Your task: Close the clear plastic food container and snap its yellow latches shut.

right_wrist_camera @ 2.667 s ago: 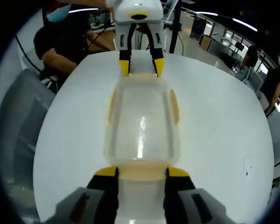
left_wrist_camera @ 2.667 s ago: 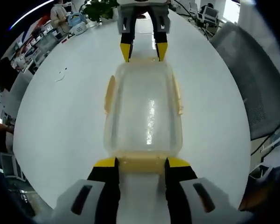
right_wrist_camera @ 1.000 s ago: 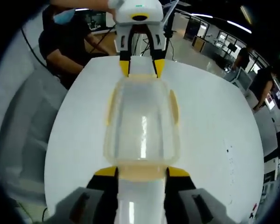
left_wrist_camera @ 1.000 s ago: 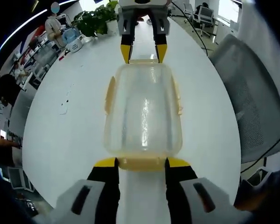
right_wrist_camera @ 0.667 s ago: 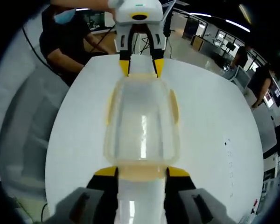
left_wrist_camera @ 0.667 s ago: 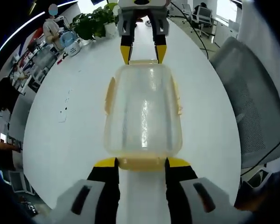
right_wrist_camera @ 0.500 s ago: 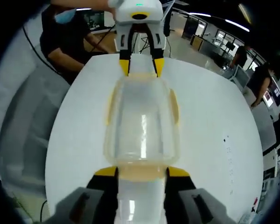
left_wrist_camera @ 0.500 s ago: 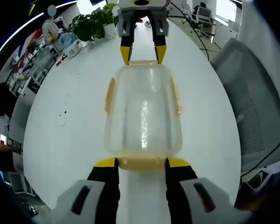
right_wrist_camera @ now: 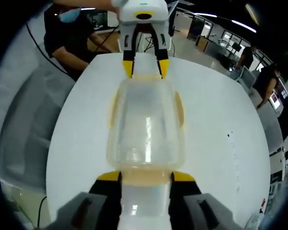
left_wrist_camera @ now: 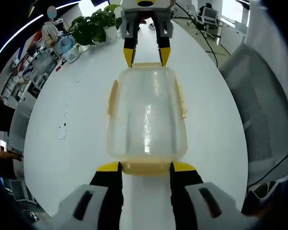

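My left tool (left_wrist_camera: 144, 166) and right tool (right_wrist_camera: 145, 176) each grip an end latch of the clear container (left_wrist_camera: 147, 115), jaws spread across it, holding it above the white worktop (left_wrist_camera: 77, 115).

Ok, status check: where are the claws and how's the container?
Left claw on the near end latch, right claw on the opposite end. Clear container lidded, between them on the white table. Nothing in the way.

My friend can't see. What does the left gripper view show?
A clear plastic food container with yellow latches sits between two grippers on a white table. The left gripper holds its near end, the right gripper its far end.
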The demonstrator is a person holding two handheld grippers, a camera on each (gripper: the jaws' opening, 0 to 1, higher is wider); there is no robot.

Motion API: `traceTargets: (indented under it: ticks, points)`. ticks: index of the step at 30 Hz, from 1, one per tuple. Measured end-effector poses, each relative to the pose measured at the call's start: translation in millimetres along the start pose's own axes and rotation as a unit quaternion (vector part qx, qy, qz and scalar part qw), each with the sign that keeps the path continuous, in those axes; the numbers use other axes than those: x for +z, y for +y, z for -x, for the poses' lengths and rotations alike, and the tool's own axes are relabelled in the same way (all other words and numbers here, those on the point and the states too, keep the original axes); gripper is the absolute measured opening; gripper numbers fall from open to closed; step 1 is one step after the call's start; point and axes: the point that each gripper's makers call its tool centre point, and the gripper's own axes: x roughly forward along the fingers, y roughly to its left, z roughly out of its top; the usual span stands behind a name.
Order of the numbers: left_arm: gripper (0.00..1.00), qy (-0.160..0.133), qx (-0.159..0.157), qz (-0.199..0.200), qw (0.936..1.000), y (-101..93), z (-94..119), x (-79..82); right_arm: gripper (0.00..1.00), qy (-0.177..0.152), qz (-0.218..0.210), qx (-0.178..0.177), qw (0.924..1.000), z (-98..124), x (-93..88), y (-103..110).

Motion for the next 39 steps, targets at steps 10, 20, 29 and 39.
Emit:
traceTargets:
  ticks: [10, 20, 29, 39]
  points:
    - [0.36, -0.002, -0.001, -0.007, 1.0000, 1.7, -8.3, 15.7, 0.35, 0.002, -0.005, -0.003, 1.0000, 7.4, -16.6, 0.6]
    - [0.36, -0.004, -0.005, -0.010, 0.9999, 2.1, -19.6, 32.9, 0.35, 0.005, -0.010, -0.006, 0.9999, 14.3, -35.3, 1.3]
    - [0.36, -0.007, -0.006, -0.013, 0.9999, 4.1, -28.5, 48.9, 0.35, 0.007, -0.015, -0.005, 0.9999, 22.5, -52.2, -0.6]
    - [0.36, -0.010, -0.008, -0.014, 0.9998, 5.2, -38.7, 64.8, 0.35, 0.012, -0.018, -0.002, 0.9998, 31.3, -68.4, 0.1]
